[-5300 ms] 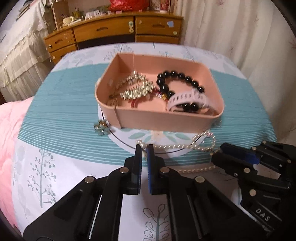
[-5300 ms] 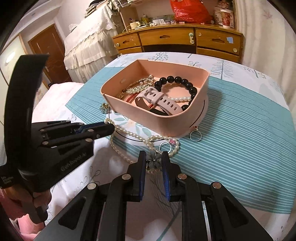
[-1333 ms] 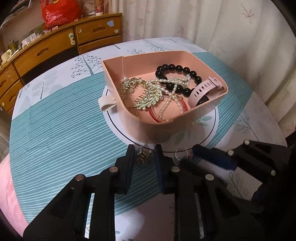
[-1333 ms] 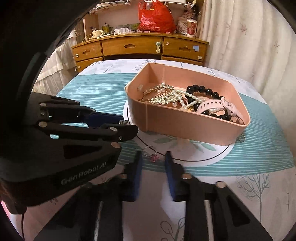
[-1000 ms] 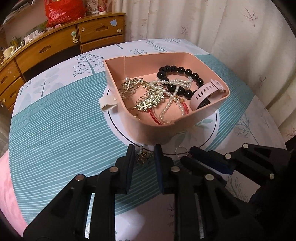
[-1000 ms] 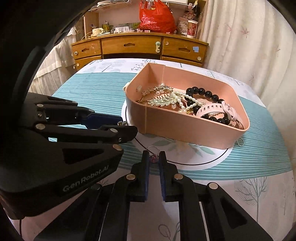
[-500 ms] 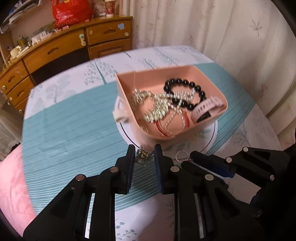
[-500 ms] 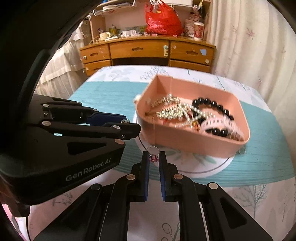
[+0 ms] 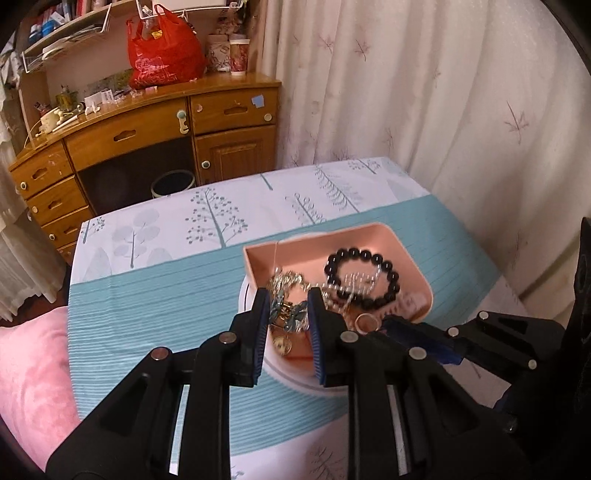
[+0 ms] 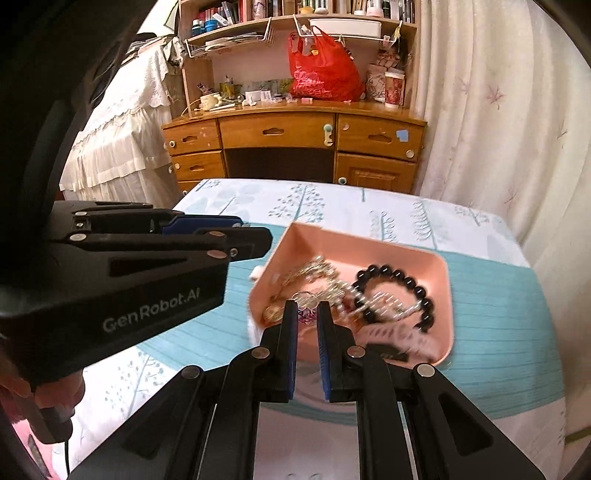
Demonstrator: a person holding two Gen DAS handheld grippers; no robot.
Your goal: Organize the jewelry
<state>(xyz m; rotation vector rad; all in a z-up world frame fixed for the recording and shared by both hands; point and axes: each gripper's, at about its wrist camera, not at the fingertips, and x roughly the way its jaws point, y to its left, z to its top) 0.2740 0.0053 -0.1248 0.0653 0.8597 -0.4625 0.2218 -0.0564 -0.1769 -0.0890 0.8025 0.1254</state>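
Both grippers have risen from the tablecloth (image 9: 155, 295): the left gripper (image 9: 284, 310) carries the blue-green brooch (image 9: 291, 314), the right gripper (image 10: 306, 314) the ring (image 10: 306, 299). Each piece, earlier below the pink tray (image 9: 369, 236) at 6 o'clock, now overlaps its interior.

Behind my table I've got a curved wooden dresser with drawers (image 10: 295, 133), a red plastic bag (image 10: 323, 74) on top, cream leaf-print curtains (image 10: 498, 110) right, bookshelves (image 10: 295, 11) above.
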